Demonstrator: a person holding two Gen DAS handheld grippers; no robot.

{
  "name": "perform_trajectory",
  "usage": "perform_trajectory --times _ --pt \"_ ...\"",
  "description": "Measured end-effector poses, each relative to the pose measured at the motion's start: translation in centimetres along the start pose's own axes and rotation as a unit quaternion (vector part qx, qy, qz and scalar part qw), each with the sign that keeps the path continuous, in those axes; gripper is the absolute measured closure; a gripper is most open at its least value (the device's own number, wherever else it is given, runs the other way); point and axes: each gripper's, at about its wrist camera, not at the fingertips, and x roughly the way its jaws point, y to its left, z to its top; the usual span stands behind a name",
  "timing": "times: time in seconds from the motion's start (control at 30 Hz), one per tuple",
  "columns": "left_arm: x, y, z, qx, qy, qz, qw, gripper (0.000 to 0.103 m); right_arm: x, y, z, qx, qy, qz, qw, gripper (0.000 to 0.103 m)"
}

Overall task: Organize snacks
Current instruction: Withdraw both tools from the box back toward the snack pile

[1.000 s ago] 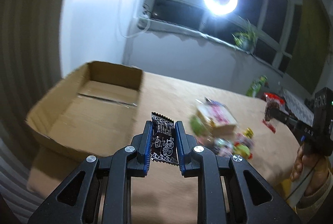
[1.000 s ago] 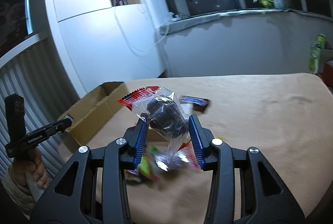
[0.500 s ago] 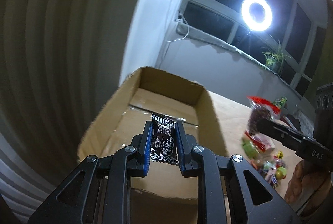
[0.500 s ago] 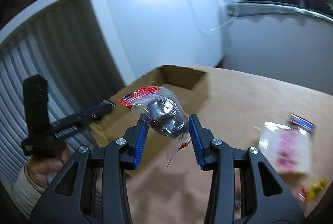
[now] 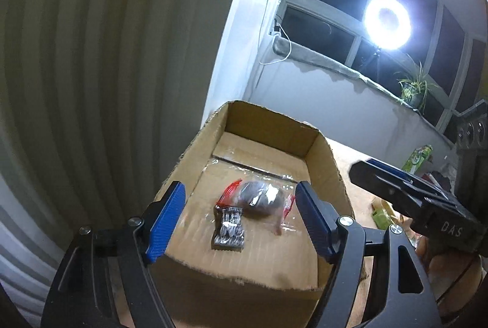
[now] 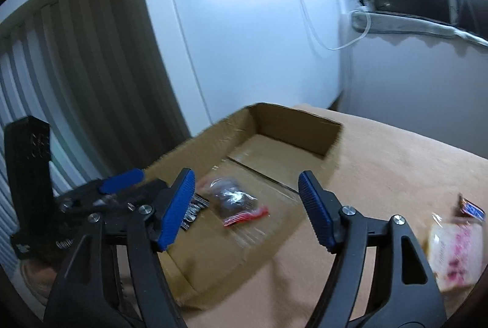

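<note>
An open cardboard box (image 5: 323, 163) (image 6: 292, 120) stands on the tan table. On its floor lie a small black patterned packet (image 5: 229, 232) (image 6: 192, 210) and a clear bag with red ends holding a dark round snack (image 5: 259, 200) (image 6: 236, 200). My left gripper (image 5: 241, 221) is open and empty above the box's near end; it also shows in the right wrist view (image 6: 122, 178). My right gripper (image 6: 247, 206) is open and empty over the box; its body shows at the right of the left wrist view (image 5: 405, 193).
A pink and white snack bag (image 6: 457, 254) and a dark blue bar (image 6: 471, 207) lie on the table (image 6: 396, 163) right of the box. A green packet (image 5: 418, 157) stands further back. A ribbed wall is at left, a white cabinet (image 6: 244, 38) behind the box.
Both grippers opened and let go: the black packet and the clear bag dropped onto the box floor. Both grippers moved further over the box.
</note>
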Motion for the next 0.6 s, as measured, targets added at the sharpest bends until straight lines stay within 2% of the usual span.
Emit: perform_trajectory --times 0.17,0.33,0.6 --pt "-0.8 -0.4 -0.1 0.005 0.002 0.012 0.9999 0.029 -1.7 0.2 -1.3 -0.004 -0.001 -0.018 1.000 0.022" --pt "-2.6 -0.8 -0.6 0.008 0.000 0.019 0.9998 0.028 -4.1 1.4 -3.0 -0.016 -0.020 -0.036 0.999 0.013" --pt "-4.5 -2.2 -2.2 0.028 0.016 0.029 0.9991 0.025 -8.0 3.8 -7.6 -0.013 -0.037 -0.031 0.999 0.013"
